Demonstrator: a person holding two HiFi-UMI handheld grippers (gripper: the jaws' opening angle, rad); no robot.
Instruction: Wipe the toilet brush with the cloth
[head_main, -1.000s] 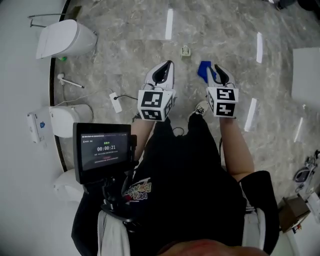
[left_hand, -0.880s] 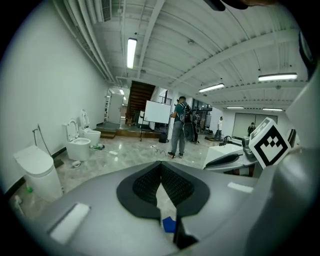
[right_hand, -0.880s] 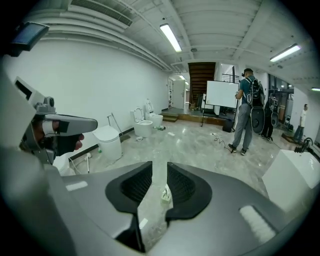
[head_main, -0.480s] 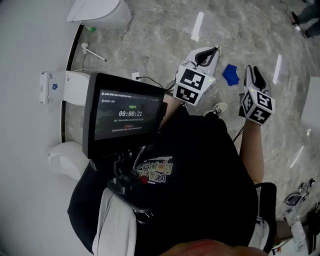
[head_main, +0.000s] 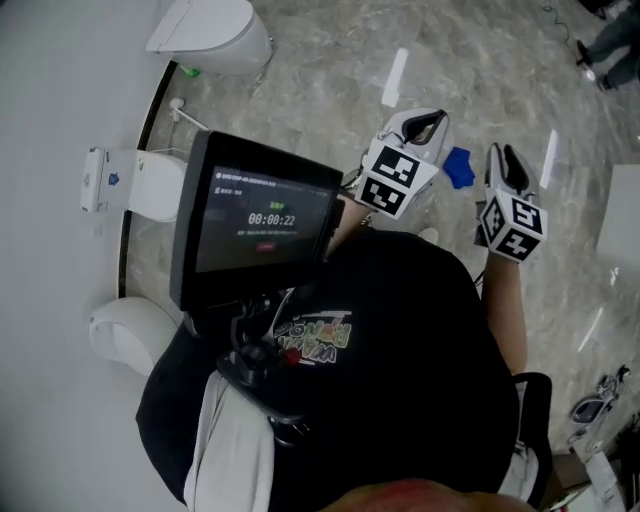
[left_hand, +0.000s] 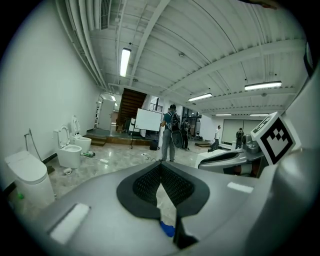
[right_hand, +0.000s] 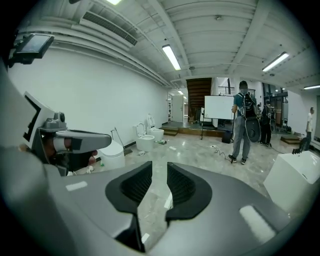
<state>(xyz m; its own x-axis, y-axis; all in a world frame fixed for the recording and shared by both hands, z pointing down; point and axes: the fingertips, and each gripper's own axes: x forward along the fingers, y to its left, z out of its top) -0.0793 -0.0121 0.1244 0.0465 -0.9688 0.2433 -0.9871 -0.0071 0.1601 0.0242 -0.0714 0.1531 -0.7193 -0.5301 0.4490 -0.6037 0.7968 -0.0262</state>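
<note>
the wiping is not started yet. the blue cloth (head_main: 459, 167) is seen lying on the floor (head_main: 330, 60), between the two grippers and under them, and it is not held. the left gripper (left_hand: 159, 167) is closed at its tips with nothing in it. the right gripper (right_hand: 159, 172) is kept a little apart and is empty too. what looks like the toilet brush (head_main: 186, 112) is left by the wall, near a toilet (head_main: 215, 35), well apart from the cloth. both are yet to be picked up.
</note>
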